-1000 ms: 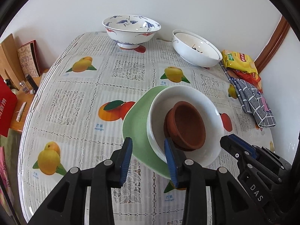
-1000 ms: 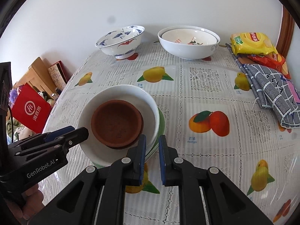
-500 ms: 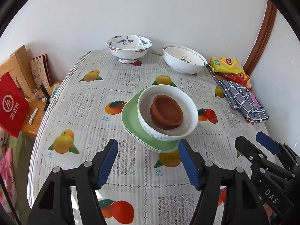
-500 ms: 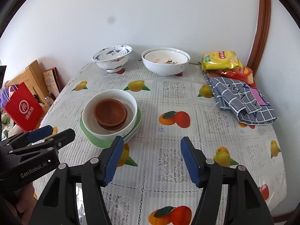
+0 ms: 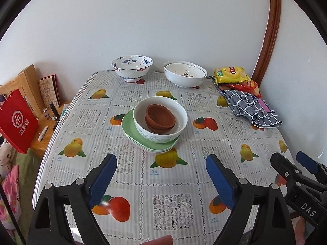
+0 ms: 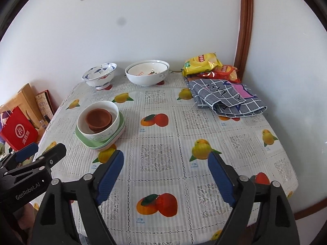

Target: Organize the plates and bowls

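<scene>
Tabletop (image 5: 130,175) with fruit-print cloth. Mid-tabletop stack: green plates (image 5: 130,129) at bottom, white bowl (image 5: 161,135) with green pattern on them, brown clay bowls (image 5: 160,118) nested inside. Left claw (image 5: 161,178) spread wide, holding nothing, near edge. Right claw (image 6: 165,175) spread too, holding nothing.

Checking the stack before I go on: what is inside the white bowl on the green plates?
Two nested brown clay bowls sit inside the white ceramic bowl, which rests on stacked green plates. Anything beneath the clay bowls is covered.
</scene>
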{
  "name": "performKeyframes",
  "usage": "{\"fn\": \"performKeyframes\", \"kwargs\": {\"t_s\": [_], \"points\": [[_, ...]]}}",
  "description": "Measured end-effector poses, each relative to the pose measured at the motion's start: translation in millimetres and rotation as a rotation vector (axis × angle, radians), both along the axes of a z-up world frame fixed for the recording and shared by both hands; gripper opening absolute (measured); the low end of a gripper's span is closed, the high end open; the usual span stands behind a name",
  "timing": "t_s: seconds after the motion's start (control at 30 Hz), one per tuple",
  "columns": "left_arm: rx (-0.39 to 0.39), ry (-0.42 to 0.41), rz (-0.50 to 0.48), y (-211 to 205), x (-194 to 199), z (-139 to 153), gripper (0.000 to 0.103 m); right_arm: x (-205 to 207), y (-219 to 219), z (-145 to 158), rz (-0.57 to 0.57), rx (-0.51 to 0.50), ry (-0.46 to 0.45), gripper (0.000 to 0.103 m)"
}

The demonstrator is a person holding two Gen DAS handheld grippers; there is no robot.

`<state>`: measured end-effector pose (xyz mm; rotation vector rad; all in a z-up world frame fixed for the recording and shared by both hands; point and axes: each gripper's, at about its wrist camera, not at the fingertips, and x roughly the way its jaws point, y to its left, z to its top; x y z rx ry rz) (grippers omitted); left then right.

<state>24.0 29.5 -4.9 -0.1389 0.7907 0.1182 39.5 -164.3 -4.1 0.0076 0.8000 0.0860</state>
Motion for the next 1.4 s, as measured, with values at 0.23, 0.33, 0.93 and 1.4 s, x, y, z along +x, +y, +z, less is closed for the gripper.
{"fn": "performKeyframes", "kwargs": {"t_s": [0.23, 0.33, 0.93, 1.4], "points": [[0.034, -0.004, -0.023, -22, -16, 1, 0.09, -32, -24, 12, -0.05, -0.015, -0.049, 0.098], [0.019, -0.015, -0.024, -27, -23, 4, 0.09, -40, -30, 14, -0.054, -0.014, -0.051, 0.098], [0.064, -0.035, -0.014, -39, -33, 10, 0.091, -49, -43, 13, -0.079, 0.005, -0.047, 0.098], [0.071, -0.037, -0.007, -37, -35, 10, 0.093, -49, -45, 14, -0.087, 0.003, -0.046, 0.098]]}}
